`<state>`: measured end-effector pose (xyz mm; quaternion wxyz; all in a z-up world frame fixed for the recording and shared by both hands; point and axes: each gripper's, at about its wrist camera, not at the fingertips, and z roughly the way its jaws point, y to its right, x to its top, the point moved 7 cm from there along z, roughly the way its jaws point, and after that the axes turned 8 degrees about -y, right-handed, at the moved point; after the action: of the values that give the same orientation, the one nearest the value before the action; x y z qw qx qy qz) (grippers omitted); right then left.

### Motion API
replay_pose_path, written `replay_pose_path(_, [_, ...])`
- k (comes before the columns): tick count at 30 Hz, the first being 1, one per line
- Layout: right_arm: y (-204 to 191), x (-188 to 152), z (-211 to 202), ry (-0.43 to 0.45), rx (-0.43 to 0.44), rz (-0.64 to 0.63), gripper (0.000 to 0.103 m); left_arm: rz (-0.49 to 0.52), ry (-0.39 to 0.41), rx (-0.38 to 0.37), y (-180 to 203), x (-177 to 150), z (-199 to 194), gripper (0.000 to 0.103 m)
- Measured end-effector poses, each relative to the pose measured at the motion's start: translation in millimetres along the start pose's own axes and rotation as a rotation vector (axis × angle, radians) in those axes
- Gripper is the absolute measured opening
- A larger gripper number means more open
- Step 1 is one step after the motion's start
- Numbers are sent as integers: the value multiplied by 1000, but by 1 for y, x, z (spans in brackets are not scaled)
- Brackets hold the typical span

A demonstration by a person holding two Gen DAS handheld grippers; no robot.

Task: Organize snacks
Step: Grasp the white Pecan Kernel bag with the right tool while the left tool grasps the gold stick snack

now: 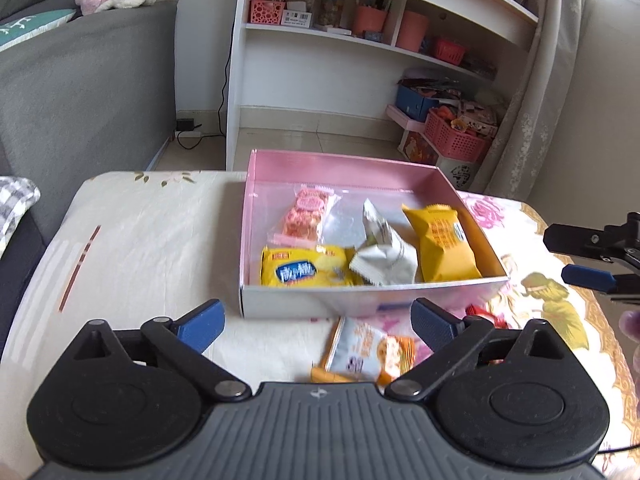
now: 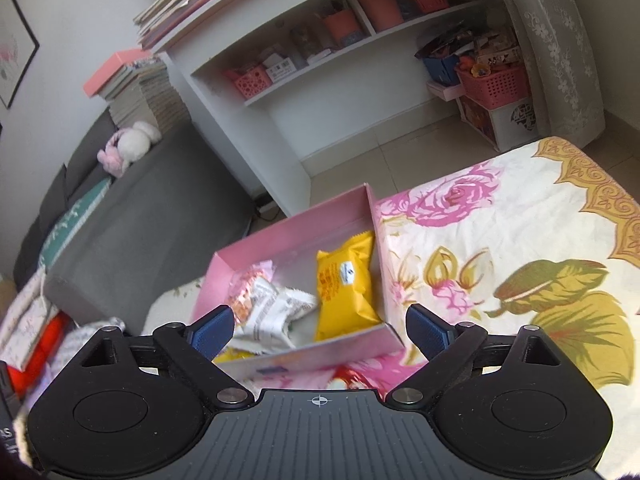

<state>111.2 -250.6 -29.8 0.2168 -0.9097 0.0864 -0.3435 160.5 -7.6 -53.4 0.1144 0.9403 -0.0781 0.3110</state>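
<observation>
Your left gripper (image 1: 316, 318) and right gripper (image 2: 318, 330) are both gaping wide, holding nothing. Four snacks are lying inside the pink box (image 1: 372, 290); one white-orange packet (image 1: 368, 352) is waiting just before it, so approach squarely.

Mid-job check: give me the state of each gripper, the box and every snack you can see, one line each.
left gripper: open, nothing between the pads
right gripper: open, holding nothing
pink box: open-topped, no lid on
pink packet: in the box, lying flat
yellow-and-blue packet: in the box, at the near wall
white packet: in the box, crumpled
yellow packet: in the box, by the right wall
white-and-orange packet: outside the box, on the cloth
</observation>
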Motion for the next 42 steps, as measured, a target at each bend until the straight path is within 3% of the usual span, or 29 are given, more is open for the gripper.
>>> replay_pose_path(8, [2, -37, -19, -28, -57, -127, 98, 25, -26, -35, -4, -35, -6, 100])
replay_pose_path(15, [7, -81, -37, 12, -108, -254, 98, 111, 36, -66, -7, -66, -12, 91])
replay_pose_path(23, [10, -125, -47, -2, -112, -398, 98, 249, 49, -105, 10, -81, -15, 58])
replay_pose_path(29, [13, -143, -36, -61, -125, -418, 96, 253, 14, -102, 12, -80, -4, 35])
replay_pose_path(31, [13, -145, -33, -76, -133, -416, 95, 252, 6, -91, 10, -80, -1, 33])
replay_pose_path(34, [15, -147, -29, -94, -136, -406, 78, 262, -2, -96, 11, -80, -2, 33])
replay_pose_path(37, [12, -148, -28, -113, -88, -386, 51, 254, -10, -124, 12, -80, -3, 31])
replay_pose_path(39, [7, -148, -29, -111, -86, -401, 50, 235, -23, -155, 12, -80, -3, 30])
replay_pose_path(40, [5, -148, -30, -105, -89, -414, 43, 227, -31, -167, 13, -80, -2, 28])
replay_pose_path(42, [0, -145, -31, -94, -80, -424, 40, 228, -47, -165, 16, -80, 0, 25])
